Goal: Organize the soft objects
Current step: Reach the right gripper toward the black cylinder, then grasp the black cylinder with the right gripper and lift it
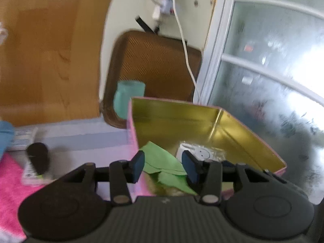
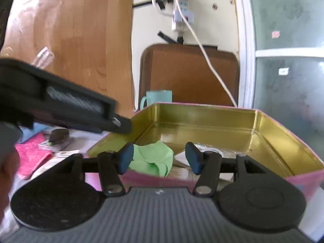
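Observation:
A pink tin box (image 1: 132,133) with a gold inside (image 2: 202,125) stands on the table. A green cloth (image 1: 162,162) lies in its near left corner, also in the right wrist view (image 2: 154,158). A white packet with a smiley face (image 1: 199,151) lies beside it in the box. My left gripper (image 1: 164,167) is open just above the green cloth, holding nothing. My right gripper (image 2: 160,158) is open at the box's near wall, in front of the cloth. The left gripper's body (image 2: 60,105) crosses the left of the right wrist view.
A pink towel (image 1: 10,192) and a blue cloth (image 1: 5,135) lie at the left, with a black object on a packet (image 1: 38,158). A teal mug (image 1: 129,99) and a brown mesh chair back (image 1: 156,60) stand behind the box. A white cable (image 2: 210,64) hangs down.

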Tool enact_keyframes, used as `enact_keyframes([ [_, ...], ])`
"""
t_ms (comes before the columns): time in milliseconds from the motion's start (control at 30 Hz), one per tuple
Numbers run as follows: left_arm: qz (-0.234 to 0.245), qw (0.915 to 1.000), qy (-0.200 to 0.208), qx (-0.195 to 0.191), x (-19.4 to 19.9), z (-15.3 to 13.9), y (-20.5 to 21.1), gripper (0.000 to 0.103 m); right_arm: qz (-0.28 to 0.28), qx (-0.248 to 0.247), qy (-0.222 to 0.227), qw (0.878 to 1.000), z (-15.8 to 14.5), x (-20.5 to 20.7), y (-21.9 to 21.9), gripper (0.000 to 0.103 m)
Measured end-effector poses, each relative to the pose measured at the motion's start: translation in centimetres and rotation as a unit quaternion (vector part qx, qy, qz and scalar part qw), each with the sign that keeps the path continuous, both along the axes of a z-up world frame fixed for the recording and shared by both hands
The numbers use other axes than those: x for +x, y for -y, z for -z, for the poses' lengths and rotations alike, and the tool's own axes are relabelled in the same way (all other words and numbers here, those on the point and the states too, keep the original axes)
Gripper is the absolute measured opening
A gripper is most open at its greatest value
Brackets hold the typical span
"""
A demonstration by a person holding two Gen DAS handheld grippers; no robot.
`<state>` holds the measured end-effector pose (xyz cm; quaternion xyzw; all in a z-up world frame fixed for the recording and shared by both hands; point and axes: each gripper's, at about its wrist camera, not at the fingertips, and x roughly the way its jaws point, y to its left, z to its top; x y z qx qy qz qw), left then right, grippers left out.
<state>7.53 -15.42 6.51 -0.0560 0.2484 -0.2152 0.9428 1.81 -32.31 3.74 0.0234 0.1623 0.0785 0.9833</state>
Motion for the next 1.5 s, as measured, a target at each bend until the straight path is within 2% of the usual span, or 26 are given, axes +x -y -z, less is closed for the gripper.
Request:
enact_keyframes([
  [67, -0.014, 0.9998, 0.003, -0.012, -1.1, 0.0, -2.4, 0.042, 0.000, 0.008, 0.020, 1.000, -0.1, -2.1, -0.4, 0.059],
  [200, -0.093, 0.9955, -0.011, -0.013, -3.4, 1.9, -9.1, 0.043, -0.029, 0.017, 0.049, 0.998, -0.2, -4.9, -2.3, 0.059],
  [267, -0.135, 0.9905, -0.027, 0.002, -3.8, 3.2, -12.0, 0.043, -0.070, 0.021, 0.036, 0.997, -0.3, -4.9, -3.6, 0.059],
  [433, -0.236, 0.9680, -0.044, 0.073, -4.2, 5.5, -17.4, 0.043, -0.140, 0.008, -0.013, 0.990, -0.4, -2.7, -8.3, 0.058],
  [467, -0.248, 0.9649, -0.043, 0.075, -4.4, 5.8, -18.2, 0.043, -0.149, 0.012, -0.021, 0.989, -0.7, -1.9, -9.0, 0.058],
  [500, -0.260, 0.9624, -0.055, 0.057, -4.3, 6.1, -19.4, 0.043, -0.157, 0.018, -0.028, 0.987, -1.0, -1.1, -9.7, 0.058],
  [567, -0.260, 0.9635, -0.064, -0.003, -4.3, 6.1, -20.9, 0.043, -0.173, 0.023, -0.039, 0.984, -1.6, 0.5, -11.4, 0.059],
  [700, -0.264, 0.9611, -0.067, -0.047, -4.6, 6.2, -22.4, 0.043, -0.176, 0.013, -0.064, 0.982, -1.5, 4.5, -15.0, 0.058],
  [800, -0.262, 0.9614, -0.061, -0.059, -4.7, 6.2, -22.6, 0.043, -0.168, -0.006, -0.083, 0.982, -0.9, 7.9, -17.7, 0.058],
  [867, -0.260, 0.9625, -0.056, -0.055, -4.6, 6.0, -22.3, 0.043, -0.169, -0.008, -0.112, 0.979, -0.3, 9.9, -19.1, 0.057],
  [933, -0.254, 0.9648, -0.049, -0.049, -4.8, 6.0, -22.0, 0.043, -0.180, -0.007, -0.142, 0.973, 0.5, 11.2, -19.9, 0.038],
  [1000, -0.250, 0.9659, -0.047, -0.047, -4.7, 6.1, -22.0, 0.043, -0.181, -0.009, -0.138, 0.974, 0.5, 11.3, -20.2, 0.039],
  [1100, -0.246, 0.9664, -0.048, -0.055, -4.7, 6.1, -22.1, 0.043, -0.182, -0.013, -0.133, 0.974, -0.2, 9.8, -19.7, 0.039],
  [1200, -0.239, 0.9678, -0.050, -0.060, -4.7, 6.1, -22.2, 0.044, -0.210, -0.011, -0.135, 0.968, -0.7, 7.4, -18.5, 0.039],
  [1367, -0.202, 0.9761, -0.057, -0.056, -5.0, 6.1, -21.4, 0.045, -0.265, -0.023, -0.142, 0.953, -0.6, 1.6, -15.3, 0.039],
  [1500, -0.157, 0.9838, -0.072, -0.049, -5.3, 6.2, -19.9, 0.044, -0.281, -0.050, -0.138, 0.948, 0.1, -4.0, -12.6, 0.039],
])
